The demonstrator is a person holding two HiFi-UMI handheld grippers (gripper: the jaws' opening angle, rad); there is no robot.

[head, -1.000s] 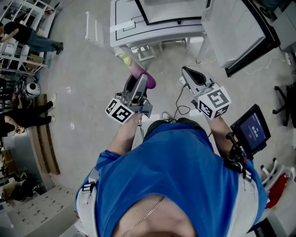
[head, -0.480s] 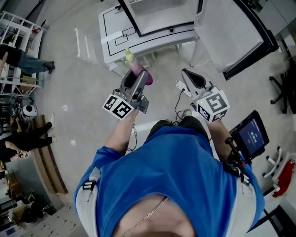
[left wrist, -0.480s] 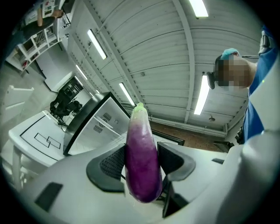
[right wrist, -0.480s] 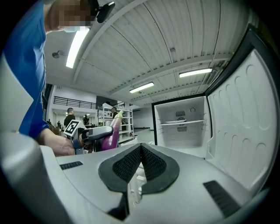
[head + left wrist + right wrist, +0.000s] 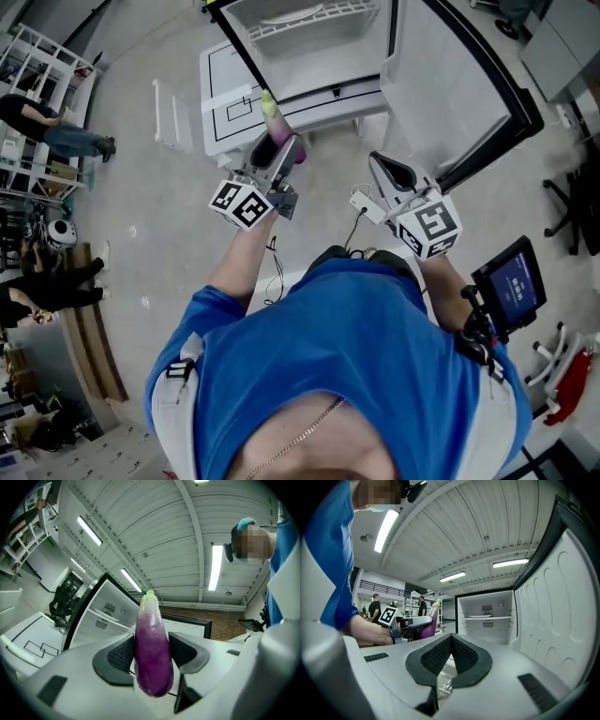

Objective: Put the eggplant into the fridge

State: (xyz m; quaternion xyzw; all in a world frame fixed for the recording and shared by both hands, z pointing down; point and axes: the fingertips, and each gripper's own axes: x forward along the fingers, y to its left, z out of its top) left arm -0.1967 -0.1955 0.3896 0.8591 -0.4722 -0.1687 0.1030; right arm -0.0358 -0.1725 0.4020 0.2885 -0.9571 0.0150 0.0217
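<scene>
A purple eggplant (image 5: 152,653) with a pale green tip is clamped between the jaws of my left gripper (image 5: 151,656), its tip pointing up and away. In the head view the left gripper (image 5: 281,150) holds the eggplant (image 5: 273,117) just in front of the white fridge (image 5: 309,42), whose door (image 5: 450,84) hangs open to the right. My right gripper (image 5: 389,171) is lower right of it, jaws pressed together with nothing between them. The right gripper view shows the fridge's inside (image 5: 487,616) with a wire shelf and the eggplant (image 5: 429,623) to the left.
A white rack (image 5: 169,117) stands left of the fridge on the grey floor. A power strip and cables (image 5: 361,204) lie on the floor near my feet. People stand by shelving (image 5: 37,84) at far left. A small screen (image 5: 511,281) hangs at my right side.
I have walked closer to the fridge: its open compartment now shows at the top of the head view. Both grippers have moved forward with me, the eggplant still held in the left one.
</scene>
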